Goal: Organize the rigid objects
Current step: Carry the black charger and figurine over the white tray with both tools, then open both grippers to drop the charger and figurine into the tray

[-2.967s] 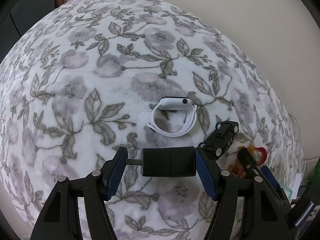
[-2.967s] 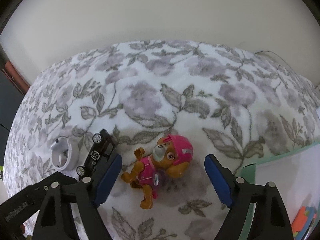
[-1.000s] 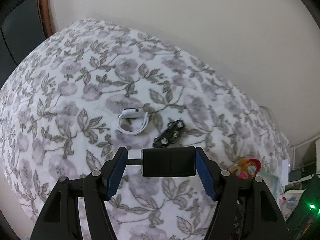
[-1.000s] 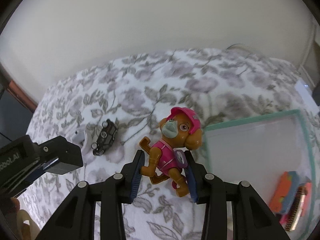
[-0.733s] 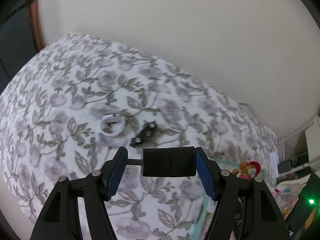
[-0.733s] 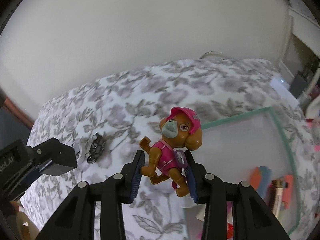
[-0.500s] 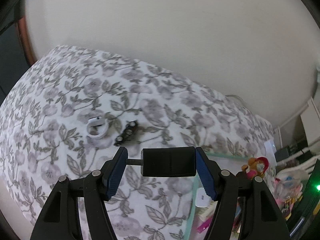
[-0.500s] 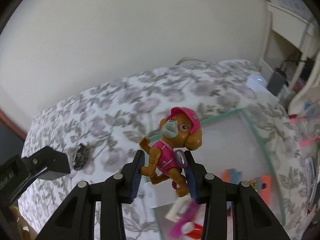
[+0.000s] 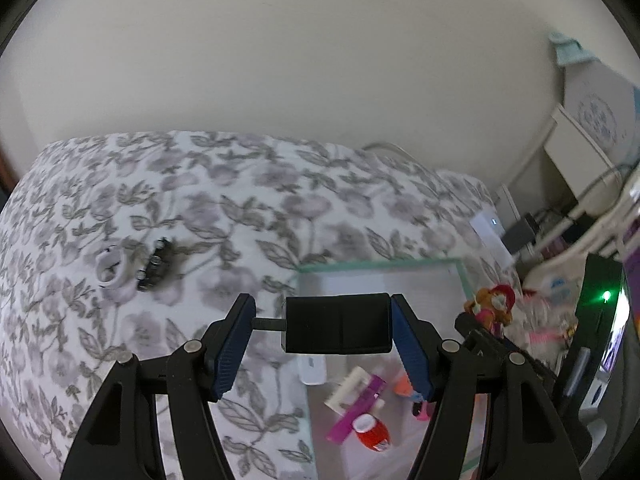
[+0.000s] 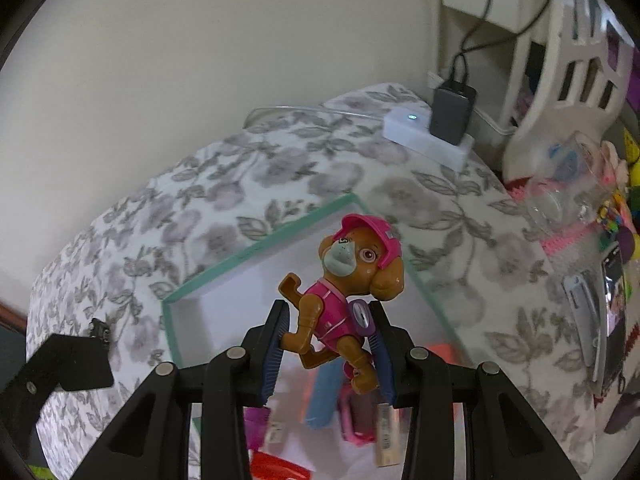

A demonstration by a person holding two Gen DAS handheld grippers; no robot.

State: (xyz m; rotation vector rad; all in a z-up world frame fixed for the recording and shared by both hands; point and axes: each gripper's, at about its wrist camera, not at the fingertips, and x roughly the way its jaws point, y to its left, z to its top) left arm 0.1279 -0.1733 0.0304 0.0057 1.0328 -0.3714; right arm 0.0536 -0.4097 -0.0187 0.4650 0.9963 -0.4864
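Two more over the bin, not dropped yet

Left gripper [image 9: 322, 324] clamping black charger [image 9: 337, 323]; right gripper [image 10: 329, 336] pinching pup figure [image 10: 349, 280]; green-rimmed bin [image 10: 256, 250] already part-filled; smartwatch [image 9: 112, 270], toy car [image 9: 156, 266] left on blanket.

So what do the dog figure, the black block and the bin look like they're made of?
Dog figure: hard moulded plastic, glossy, with seams at the joints and painted eyes. Black block: looks like matte plastic, flat faces, a thin metal-looking prong on one end; probably a charger. Bin: translucent frosted walls with a green rim, likely plastic, though glass can't be ruled out.
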